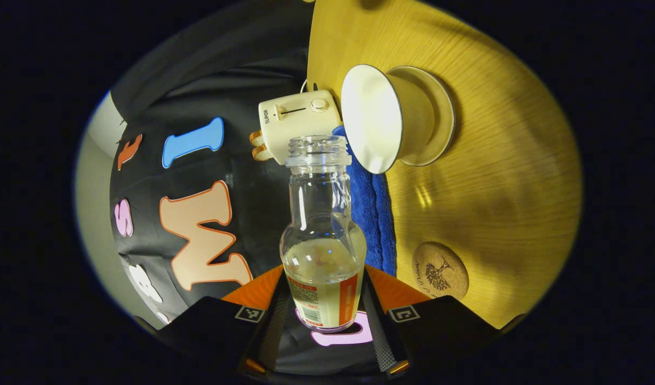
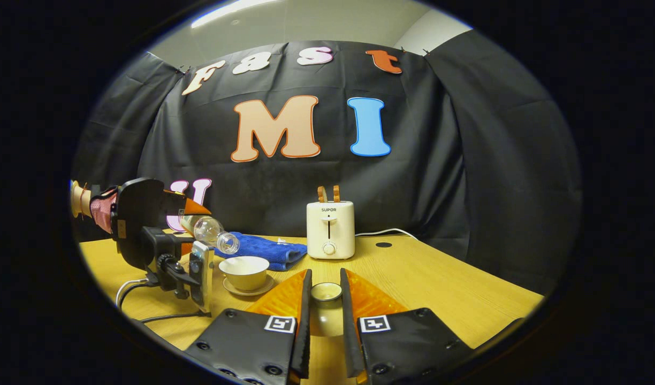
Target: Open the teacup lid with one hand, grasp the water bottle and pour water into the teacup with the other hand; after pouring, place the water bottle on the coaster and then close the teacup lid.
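A clear water bottle [image 1: 323,235] with some water in its lower half sits between the fingers of my left gripper [image 1: 323,289], which is shut on its labelled body. In the right gripper view the bottle [image 2: 210,231] tilts down, with its open mouth just above and left of the white teacup [image 2: 245,270] on its saucer [image 2: 250,291]. The cup [image 1: 378,117] stands uncovered, and I see no stream of water. My right gripper [image 2: 326,299] is shut on the small round teacup lid [image 2: 326,307], held above the table. A cork coaster [image 1: 440,270] lies bare on the wood.
A cream toaster [image 2: 330,229] with two slices stands at the back of the yellow wooden table [image 2: 440,283], its cord trailing right. A blue towel [image 2: 263,248] lies behind the cup. A gloved hand [image 2: 100,206] holds the left gripper, and a cable [image 2: 129,289] runs below it.
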Demonstrator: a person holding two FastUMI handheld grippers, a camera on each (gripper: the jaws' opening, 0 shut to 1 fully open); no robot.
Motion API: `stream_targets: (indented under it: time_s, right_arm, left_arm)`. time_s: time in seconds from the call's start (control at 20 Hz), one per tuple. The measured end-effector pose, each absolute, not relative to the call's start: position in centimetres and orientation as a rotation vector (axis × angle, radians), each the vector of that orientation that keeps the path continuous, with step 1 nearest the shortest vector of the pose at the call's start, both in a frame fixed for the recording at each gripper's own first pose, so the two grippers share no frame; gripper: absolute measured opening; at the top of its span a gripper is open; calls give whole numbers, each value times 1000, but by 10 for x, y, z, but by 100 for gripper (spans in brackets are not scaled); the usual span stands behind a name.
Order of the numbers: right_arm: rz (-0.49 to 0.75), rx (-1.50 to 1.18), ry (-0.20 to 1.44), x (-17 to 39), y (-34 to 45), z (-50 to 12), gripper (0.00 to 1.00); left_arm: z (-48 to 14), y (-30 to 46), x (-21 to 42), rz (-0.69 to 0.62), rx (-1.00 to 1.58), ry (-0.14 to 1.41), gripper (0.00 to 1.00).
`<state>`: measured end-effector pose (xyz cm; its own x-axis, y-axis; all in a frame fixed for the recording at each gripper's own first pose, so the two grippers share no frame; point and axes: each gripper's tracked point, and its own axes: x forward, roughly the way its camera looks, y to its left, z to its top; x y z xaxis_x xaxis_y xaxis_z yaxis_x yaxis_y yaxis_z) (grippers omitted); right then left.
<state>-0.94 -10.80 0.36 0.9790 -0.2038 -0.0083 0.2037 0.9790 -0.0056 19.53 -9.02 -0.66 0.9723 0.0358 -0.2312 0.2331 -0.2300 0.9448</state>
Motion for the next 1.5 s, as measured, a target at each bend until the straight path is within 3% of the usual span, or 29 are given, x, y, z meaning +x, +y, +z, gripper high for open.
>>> stream_targets:
  time_s: [1.5]
  right_arm:
    - [-207, -6, 10, -10, -108, 4, 29]
  left_arm:
    - [40, -78, 197, -117, 1938, 156, 68]
